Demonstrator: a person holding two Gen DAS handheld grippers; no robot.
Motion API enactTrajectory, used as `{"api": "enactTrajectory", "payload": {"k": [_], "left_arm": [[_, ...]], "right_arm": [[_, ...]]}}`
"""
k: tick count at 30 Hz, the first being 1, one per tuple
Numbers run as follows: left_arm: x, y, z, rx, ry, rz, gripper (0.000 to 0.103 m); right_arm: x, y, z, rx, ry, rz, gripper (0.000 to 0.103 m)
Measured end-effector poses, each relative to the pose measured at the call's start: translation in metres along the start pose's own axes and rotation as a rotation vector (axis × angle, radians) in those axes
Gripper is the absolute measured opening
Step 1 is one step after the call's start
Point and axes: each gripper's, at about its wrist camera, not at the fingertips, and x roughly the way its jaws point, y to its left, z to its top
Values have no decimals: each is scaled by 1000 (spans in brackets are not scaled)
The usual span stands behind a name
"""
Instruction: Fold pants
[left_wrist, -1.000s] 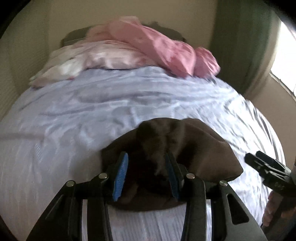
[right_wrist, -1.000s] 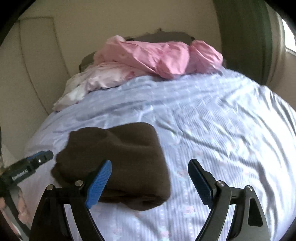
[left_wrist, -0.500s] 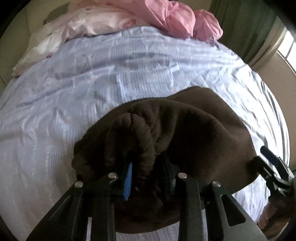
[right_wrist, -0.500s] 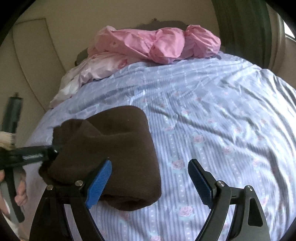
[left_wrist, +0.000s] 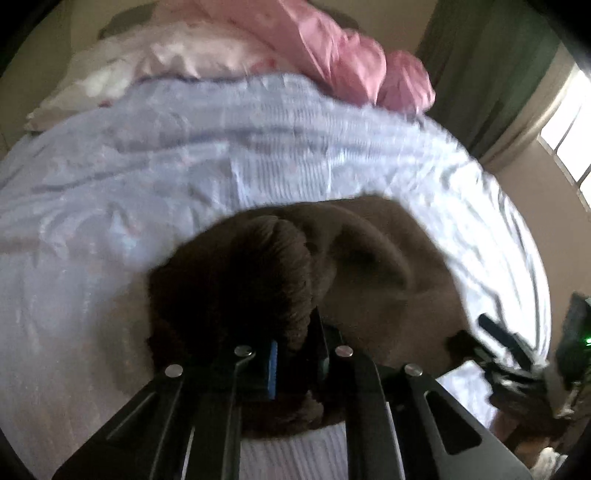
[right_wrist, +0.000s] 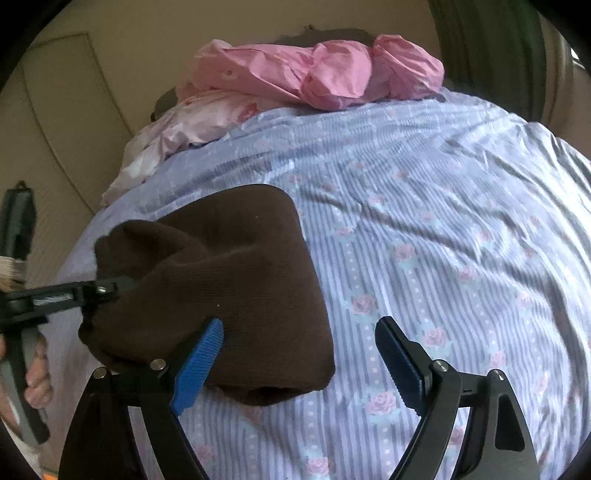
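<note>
The dark brown knitted pants (right_wrist: 229, 295), folded into a thick bundle, lie on the bed (right_wrist: 424, 221) with its lilac striped sheet printed with small roses, toward the near left part as the right wrist view shows it. The left gripper (left_wrist: 295, 354) has its jaws closed tight on a bunched ribbed edge of the brown fabric; in the right wrist view the same gripper (right_wrist: 107, 290) comes in from the left, its tip clamped on the bundle's left end, which is lifted a little off the sheet. The right gripper (right_wrist: 299, 358) hangs over the sheet with its jaws wide apart and nothing between them; its left blue pad (right_wrist: 197, 365) lies in front of the bundle's near edge. At the far end of the bed sits a crumpled pink cloth (right_wrist: 321, 74) above a pale pink floral pillow (right_wrist: 207, 118). The left wrist view is blurred.
</note>
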Motion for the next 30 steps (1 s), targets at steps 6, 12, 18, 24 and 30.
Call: {"api": "enactTrajectory", "payload": {"k": [6, 12, 18, 24, 30], "left_arm": [[-43, 28, -10, -59, -24, 4, 14], [11, 74, -31, -230, 126, -51, 16], [26, 61, -20, -185, 103, -15, 16], [30, 39, -13, -87, 96, 102, 20], [28, 62, -12, -178, 116, 9, 21]], "right_arm": [[-14, 35, -2, -98, -28, 23, 86], [-7, 69, -13, -214, -14, -65, 86], [9, 54, -10, -155, 37, -53, 86], [-29, 39, 13, -87, -85, -67, 85], [13, 35, 79, -83, -10, -39, 85]]}}
